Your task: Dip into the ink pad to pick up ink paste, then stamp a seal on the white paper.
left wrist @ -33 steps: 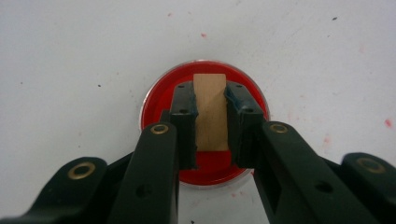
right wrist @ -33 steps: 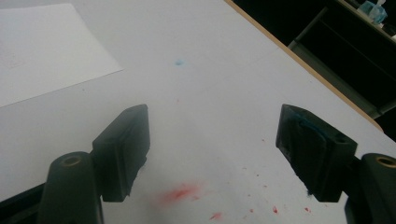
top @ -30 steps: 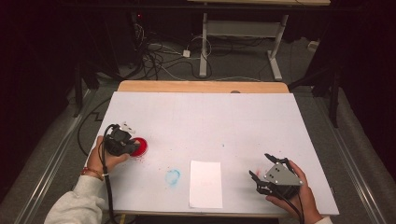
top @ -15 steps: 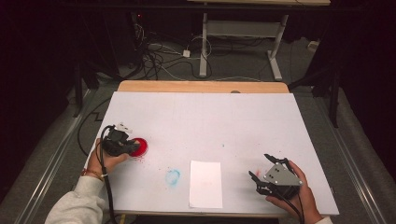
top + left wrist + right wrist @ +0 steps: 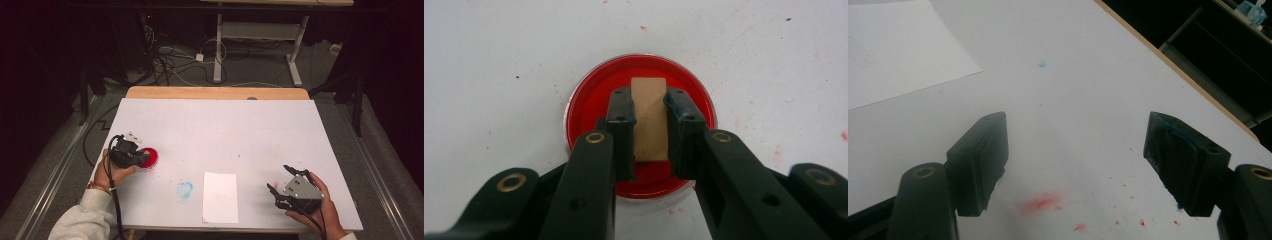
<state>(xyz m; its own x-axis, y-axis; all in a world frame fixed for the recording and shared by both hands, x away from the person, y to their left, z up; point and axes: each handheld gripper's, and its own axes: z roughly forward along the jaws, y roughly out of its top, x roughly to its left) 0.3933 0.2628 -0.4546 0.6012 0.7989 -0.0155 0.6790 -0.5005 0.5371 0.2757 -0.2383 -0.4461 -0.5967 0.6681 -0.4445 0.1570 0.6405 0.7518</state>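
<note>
**Gripping a wooden block over the red dish**

We see the left gripper (image 5: 650, 131) pinching a small wooden block (image 5: 649, 117), jaws pressed on its two sides, block upright between them. It sits right over a round red dish (image 5: 589, 107) of paint at the table's left side; we can't tell if the block touches the paint.

Right gripper (image 5: 1075, 165): jaws spread wide, nothing between them, held just above the white table (image 5: 225, 125) at the near right. Red smears (image 5: 1040, 202) and specks on the surface under it.

Between the two grippers, near edge: a white paper sheet (image 5: 220, 196), with a blue smudge (image 5: 184, 189) just left of it. Cables on the floor (image 5: 175, 65) beyond the far edge.
</note>
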